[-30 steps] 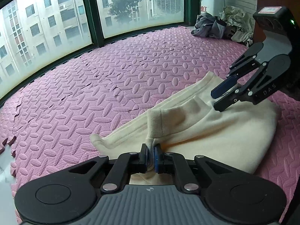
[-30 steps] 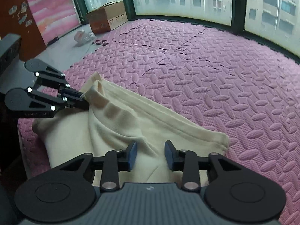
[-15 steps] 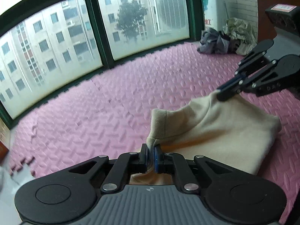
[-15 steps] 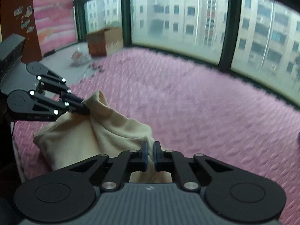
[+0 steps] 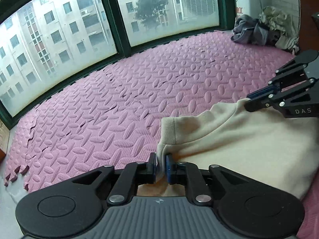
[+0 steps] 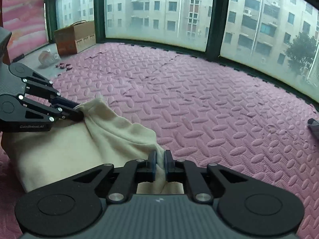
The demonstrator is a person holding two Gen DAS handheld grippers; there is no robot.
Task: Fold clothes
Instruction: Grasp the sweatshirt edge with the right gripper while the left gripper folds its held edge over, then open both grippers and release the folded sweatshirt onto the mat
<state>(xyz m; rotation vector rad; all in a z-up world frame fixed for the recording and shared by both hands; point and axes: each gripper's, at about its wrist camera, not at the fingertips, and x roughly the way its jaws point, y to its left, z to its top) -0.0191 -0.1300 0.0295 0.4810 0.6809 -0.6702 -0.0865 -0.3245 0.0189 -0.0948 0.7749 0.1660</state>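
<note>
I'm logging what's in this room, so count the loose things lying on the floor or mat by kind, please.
Cream garment, held by both tools: 1
Heap of crumpled clothes in the corner: 1 (cannot tell how many pieces)
Cardboard box: 1
Plastic bag: 1
Total: 4

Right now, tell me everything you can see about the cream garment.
The cream garment looks like soft, thick fleece with a stitched, banded edge. It is bunched and partly lifted off the pink foam mat, its lower part draped on the mat. The left hand-held gripper pinches one point of the upper edge, the right hand-held gripper another, and the edge sags between them.
</note>
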